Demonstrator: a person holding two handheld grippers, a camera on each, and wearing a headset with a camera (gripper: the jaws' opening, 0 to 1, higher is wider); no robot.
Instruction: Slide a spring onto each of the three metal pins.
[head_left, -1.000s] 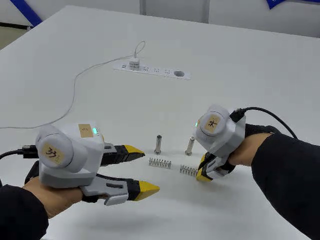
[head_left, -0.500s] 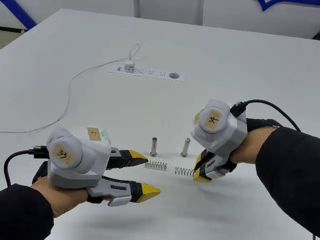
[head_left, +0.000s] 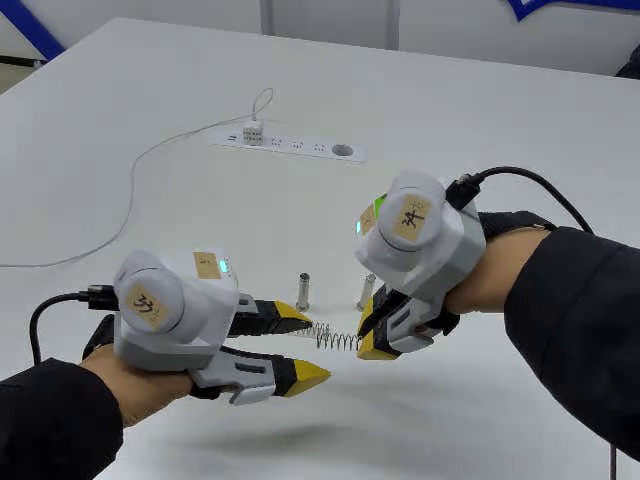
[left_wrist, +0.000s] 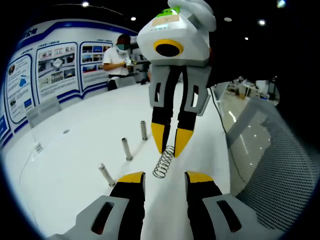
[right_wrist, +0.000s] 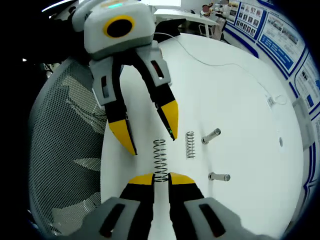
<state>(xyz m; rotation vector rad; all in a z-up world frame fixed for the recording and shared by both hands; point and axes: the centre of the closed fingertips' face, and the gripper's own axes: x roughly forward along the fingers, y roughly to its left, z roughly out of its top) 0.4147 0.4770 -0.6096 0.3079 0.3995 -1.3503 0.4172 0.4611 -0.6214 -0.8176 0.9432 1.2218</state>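
At the centre of the head view, our right gripper (head_left: 370, 345) pinches one end of a spring (head_left: 336, 339). Our left gripper (head_left: 303, 345), lower left, faces it, jaws spread apart. Two metal pins (head_left: 303, 290) stand just above.

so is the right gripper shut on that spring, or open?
Shut on it. In the right gripper view, the right gripper has both yellow tips pressed against one end of the spring, with no gap between them.
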